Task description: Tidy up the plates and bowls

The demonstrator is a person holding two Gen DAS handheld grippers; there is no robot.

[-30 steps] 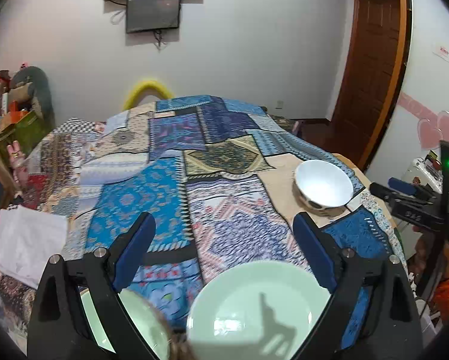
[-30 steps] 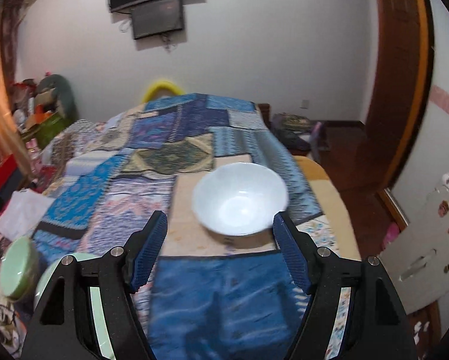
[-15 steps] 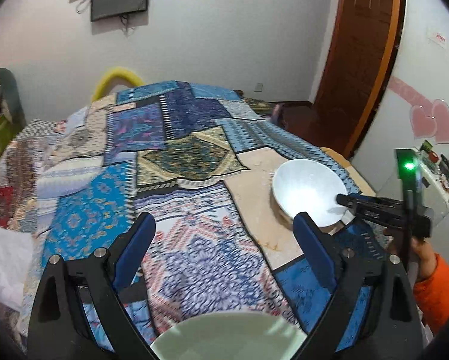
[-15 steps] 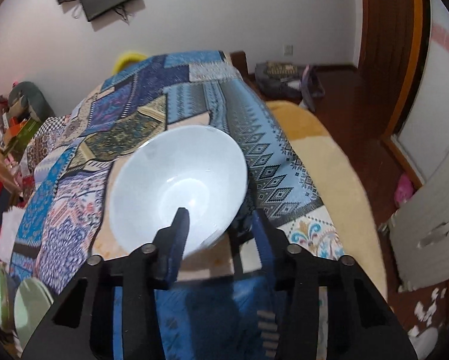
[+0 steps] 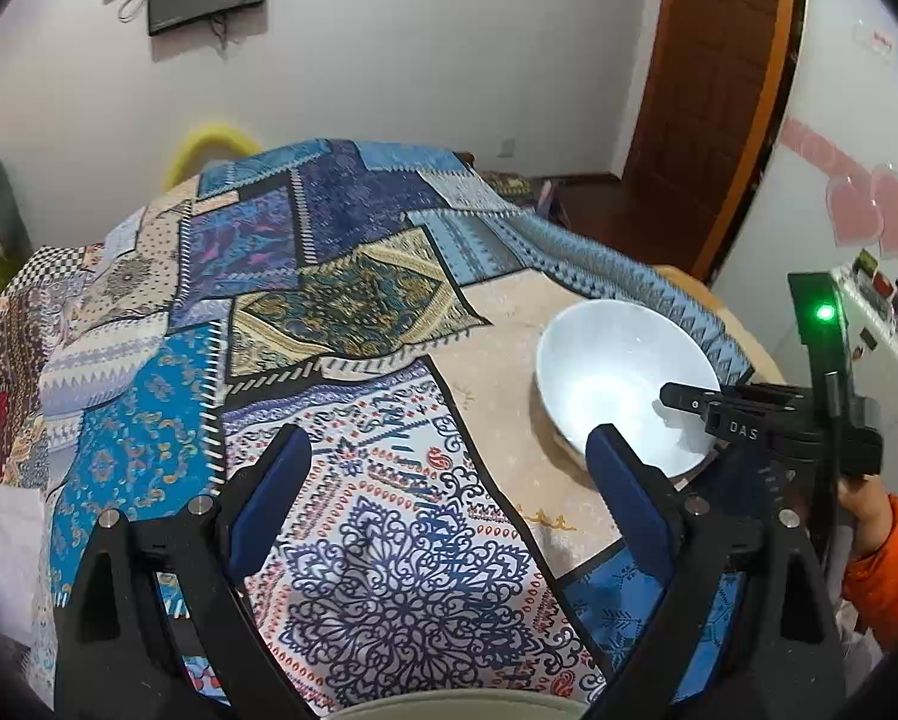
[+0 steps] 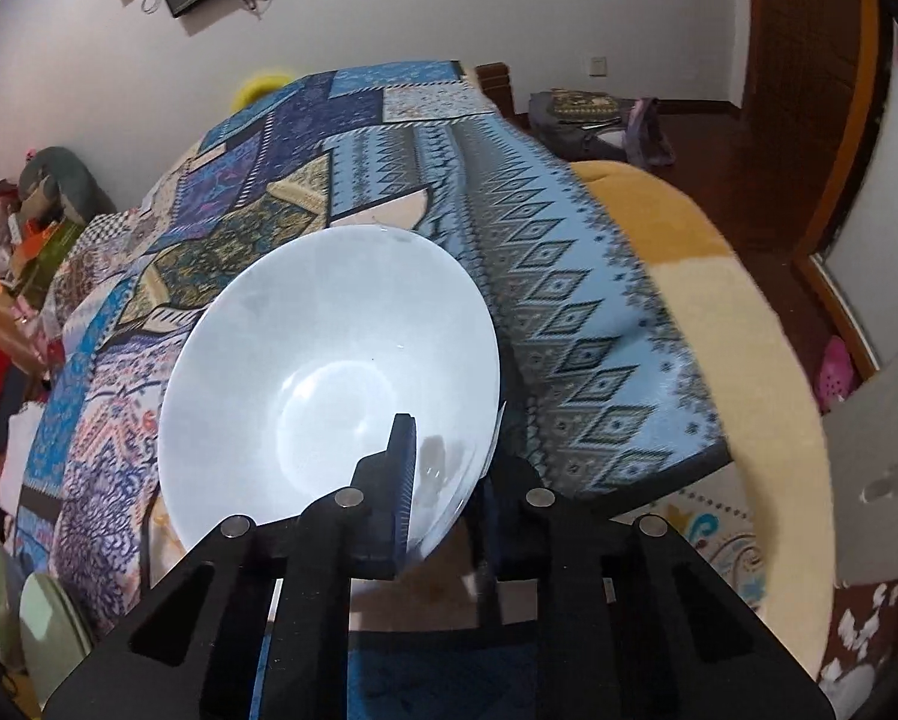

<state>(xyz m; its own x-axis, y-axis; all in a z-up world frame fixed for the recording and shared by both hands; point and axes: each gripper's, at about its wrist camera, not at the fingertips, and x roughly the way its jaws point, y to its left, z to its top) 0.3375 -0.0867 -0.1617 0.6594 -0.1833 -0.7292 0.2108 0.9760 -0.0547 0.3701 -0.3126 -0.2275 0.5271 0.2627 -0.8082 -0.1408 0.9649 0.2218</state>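
A white bowl (image 6: 329, 372) sits on the patchwork cloth near the table's right edge; it also shows in the left wrist view (image 5: 619, 384). My right gripper (image 6: 449, 480) is shut on the bowl's near rim, one finger inside and one outside, and the bowl is tilted. In the left wrist view the right gripper (image 5: 688, 405) reaches in from the right. My left gripper (image 5: 449, 480) is open and empty over the cloth, left of the bowl. A pale green plate's rim (image 5: 449, 705) shows at the bottom edge.
The patchwork tablecloth (image 5: 305, 300) covers the round table. Green plates (image 6: 41, 630) lie at the near left edge in the right wrist view. A wooden door (image 5: 712, 90) is at the back right. Clutter (image 6: 29, 228) stands along the left wall.
My right gripper moved forward and closed on the bowl's rim, tilting the bowl. My left gripper moved forward, so the green plates slid down to the bottom edge.
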